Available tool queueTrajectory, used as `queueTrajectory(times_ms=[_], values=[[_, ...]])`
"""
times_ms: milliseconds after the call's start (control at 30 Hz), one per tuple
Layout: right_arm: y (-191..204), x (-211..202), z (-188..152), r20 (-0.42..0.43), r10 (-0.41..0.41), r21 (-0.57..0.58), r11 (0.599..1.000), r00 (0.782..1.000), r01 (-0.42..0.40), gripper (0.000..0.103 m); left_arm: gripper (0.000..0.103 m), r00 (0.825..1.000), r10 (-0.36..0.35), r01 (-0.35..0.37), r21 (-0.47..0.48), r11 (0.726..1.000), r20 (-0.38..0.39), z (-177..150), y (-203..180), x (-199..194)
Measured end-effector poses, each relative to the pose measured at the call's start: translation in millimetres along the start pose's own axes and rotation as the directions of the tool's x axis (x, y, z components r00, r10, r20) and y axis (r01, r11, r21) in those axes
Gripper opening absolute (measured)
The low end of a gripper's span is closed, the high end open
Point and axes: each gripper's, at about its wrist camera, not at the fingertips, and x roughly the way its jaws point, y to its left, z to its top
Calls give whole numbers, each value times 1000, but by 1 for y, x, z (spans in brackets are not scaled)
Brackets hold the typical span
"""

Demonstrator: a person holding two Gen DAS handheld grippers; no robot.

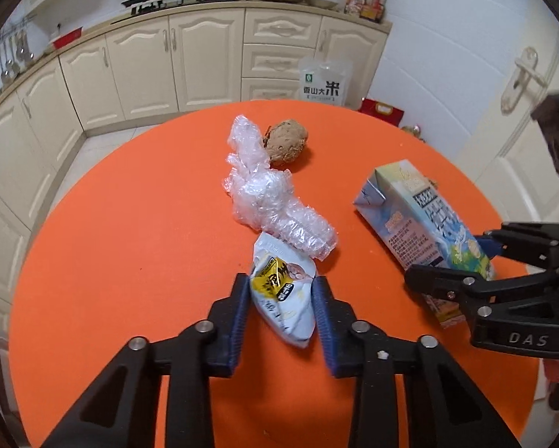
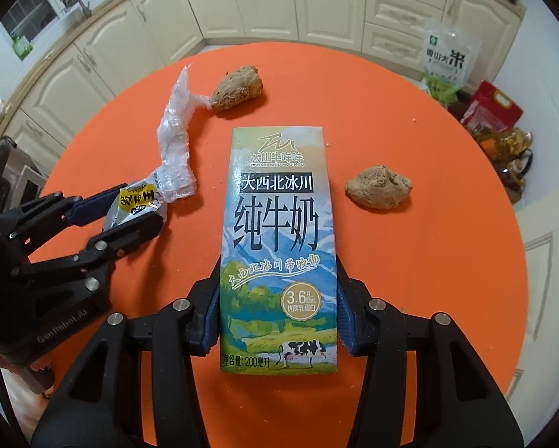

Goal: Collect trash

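On the orange table (image 1: 130,224), the milk carton (image 2: 277,246) is clamped at its lower end by the right gripper (image 2: 277,310), its long axis running away along the fingers. The snack wrapper (image 1: 283,298) is pinched lengthwise by the left gripper (image 1: 282,291).

Both cameras sit just behind their own jaws and look forward and steeply down at the orange tabletop (image 1: 130,224) from close up. The left wrist view looks over the snack wrapper (image 1: 279,298) toward the kitchen cabinets (image 1: 205,59). The right wrist view looks along the milk carton (image 2: 277,246) toward those cabinets too. Each view catches the other gripper at its side: the right gripper (image 1: 462,261) in the left view, the left gripper (image 2: 130,209) in the right view. Both share the tabletop, the wrapper, the carton and the clear plastic wrap (image 1: 264,194).
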Motion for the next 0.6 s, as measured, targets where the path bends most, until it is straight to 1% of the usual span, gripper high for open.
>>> queueTrajectory(times_ms=[133, 167, 200, 233, 267, 367, 500, 600], values=[[1, -4, -10, -4, 3, 6, 1000, 1000, -3, 46, 25, 999, -28, 27, -41, 999, -17, -6, 5, -1], [-1, -5, -12, -7, 11, 11, 1000, 1000, -11, 46, 25, 1000, -25, 24, -46, 999, -16, -8, -5, -2], [-3, -7, -15, -12, 23, 17, 1000, 1000, -23, 46, 25, 1000, -15, 14, -52, 999, -14, -11, -4, -3], [-6, -9, -18, -15, 31, 24, 999, 999, -31, 46, 20, 1000, -8, 8, -61, 998, -9, -18, -5, -8], [-8, -12, -22, -14, 34, 30, 999, 999, -34, 46, 8, 1000, -15, 15, -70, 997, -2, -22, -5, -14], [-16, -23, -34, 5, 31, 43, 999, 1000, -31, 46, 8, 998, -59, 59, -89, 994, 5, -30, -9, -27], [-25, -41, -54, 35, 35, 64, 997, 999, -37, 46, 7, 999, -42, 45, -93, 995, 34, -43, -21, -39], [-34, -57, -70, 57, 37, 89, 995, 998, -42, 46, 7, 997, -65, 69, -88, 994, 47, -55, -36, -45]])
